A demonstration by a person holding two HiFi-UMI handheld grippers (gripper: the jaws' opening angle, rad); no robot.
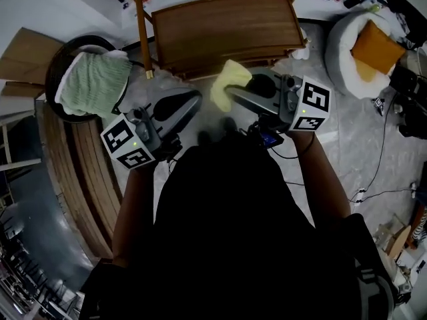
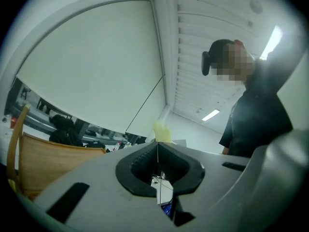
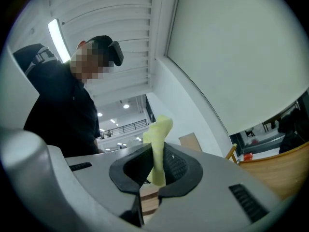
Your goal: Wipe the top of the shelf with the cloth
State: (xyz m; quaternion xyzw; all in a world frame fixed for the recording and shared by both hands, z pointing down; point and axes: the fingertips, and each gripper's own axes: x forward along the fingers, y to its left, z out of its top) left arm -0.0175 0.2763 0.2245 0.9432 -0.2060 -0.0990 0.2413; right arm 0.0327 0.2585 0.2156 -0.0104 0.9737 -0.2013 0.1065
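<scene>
1. The right hand-held gripper [image 3: 157,164] pinches the yellow cloth [image 3: 160,132], which stands up between its jaws.
2. The left hand-held gripper [image 2: 158,152] has its jaws pressed together, with nothing between them.
3. In the head view, the cloth [image 1: 230,83] is at frame centre, just below the wooden shelf [image 1: 227,29] at upper centre.
</scene>
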